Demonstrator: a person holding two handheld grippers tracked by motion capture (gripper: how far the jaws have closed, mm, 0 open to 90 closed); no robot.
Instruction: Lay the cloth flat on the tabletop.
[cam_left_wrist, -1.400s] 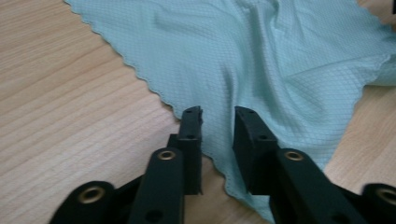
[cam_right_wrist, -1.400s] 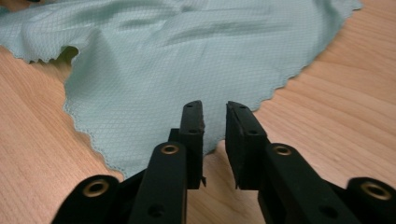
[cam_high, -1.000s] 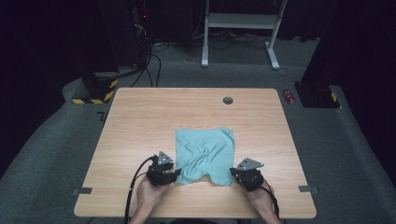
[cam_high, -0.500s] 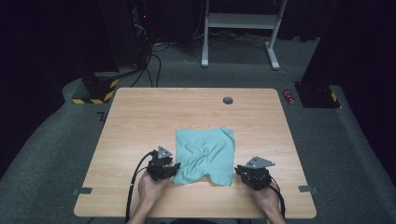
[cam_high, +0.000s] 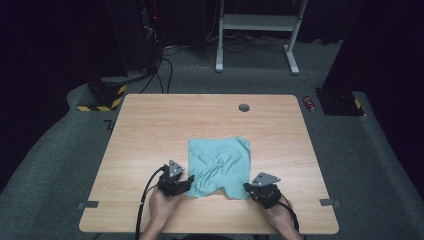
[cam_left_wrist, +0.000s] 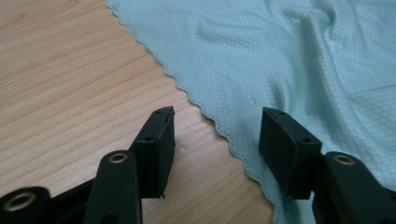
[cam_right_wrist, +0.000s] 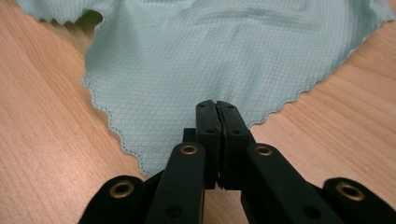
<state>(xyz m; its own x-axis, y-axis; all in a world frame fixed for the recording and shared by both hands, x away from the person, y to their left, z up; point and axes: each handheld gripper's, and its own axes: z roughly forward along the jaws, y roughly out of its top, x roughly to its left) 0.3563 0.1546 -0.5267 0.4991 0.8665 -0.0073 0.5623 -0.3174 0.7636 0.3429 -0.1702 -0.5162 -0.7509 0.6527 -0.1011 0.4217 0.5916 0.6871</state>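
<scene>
A teal cloth lies rumpled on the near half of the wooden tabletop, its scalloped edge facing the person. The left gripper sits at the cloth's near left corner; its jaws stand apart and have just been opening, one pad over bare wood and the other over the cloth's edge, with the hem running between them and neither pad pressing on it. The right gripper sits at the near right corner; its jaws have just come together and are clamped on the cloth's corner, which spreads away beyond their tips. In the high view both grippers rest low at the cloth's near edge, well apart, a hand behind each.
</scene>
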